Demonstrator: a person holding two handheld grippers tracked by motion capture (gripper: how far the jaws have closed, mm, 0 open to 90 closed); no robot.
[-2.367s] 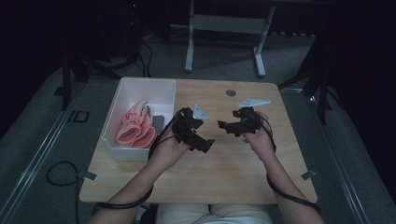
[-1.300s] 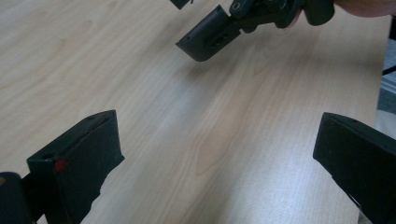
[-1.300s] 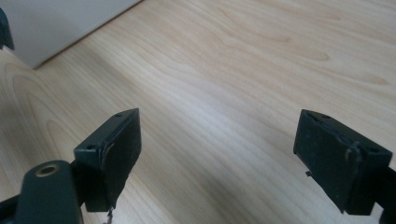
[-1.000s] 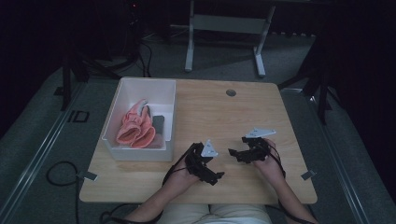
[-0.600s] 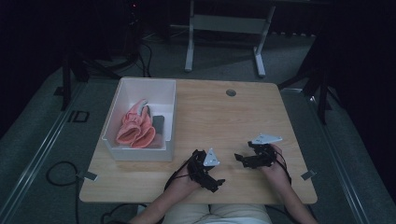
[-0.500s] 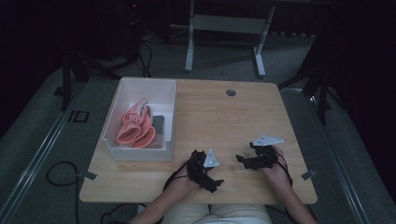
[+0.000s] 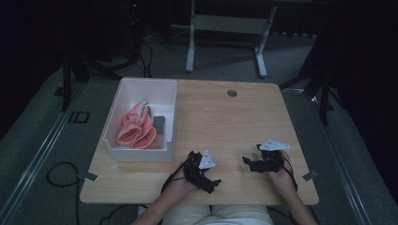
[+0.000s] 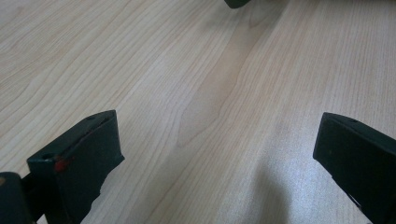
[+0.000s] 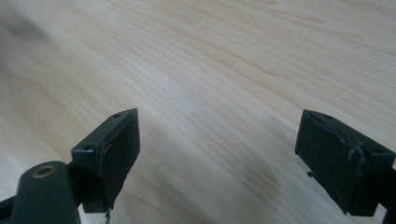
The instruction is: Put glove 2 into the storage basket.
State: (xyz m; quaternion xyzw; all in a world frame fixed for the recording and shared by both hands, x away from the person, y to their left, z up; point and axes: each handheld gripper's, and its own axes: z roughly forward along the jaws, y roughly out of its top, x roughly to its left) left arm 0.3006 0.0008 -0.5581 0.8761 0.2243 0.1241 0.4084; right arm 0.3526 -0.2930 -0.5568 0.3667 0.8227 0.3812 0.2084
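Both grippers rest low on the wooden table [image 7: 225,126] near its front edge. My left gripper [image 7: 211,183] lies at the front centre, its jaws pointing right. In the left gripper view the left gripper [image 8: 219,154] is open, with bare wood between its jaws. My right gripper [image 7: 248,162] lies at the front right, jaws pointing left toward the other one. In the right gripper view the right gripper [image 9: 219,154] stands wide open over bare wood, holding nothing.
A white bin [image 7: 165,89] stands at the table's left side with pink cloth [image 7: 136,129] and a dark object [image 7: 159,124] inside. A round grommet hole [image 7: 232,93] sits near the far edge. A desk frame [image 7: 225,28] stands on the floor beyond.
Both hands drew back from mid-table toward the front edge and lowered. Over the last half second they have barely moved.
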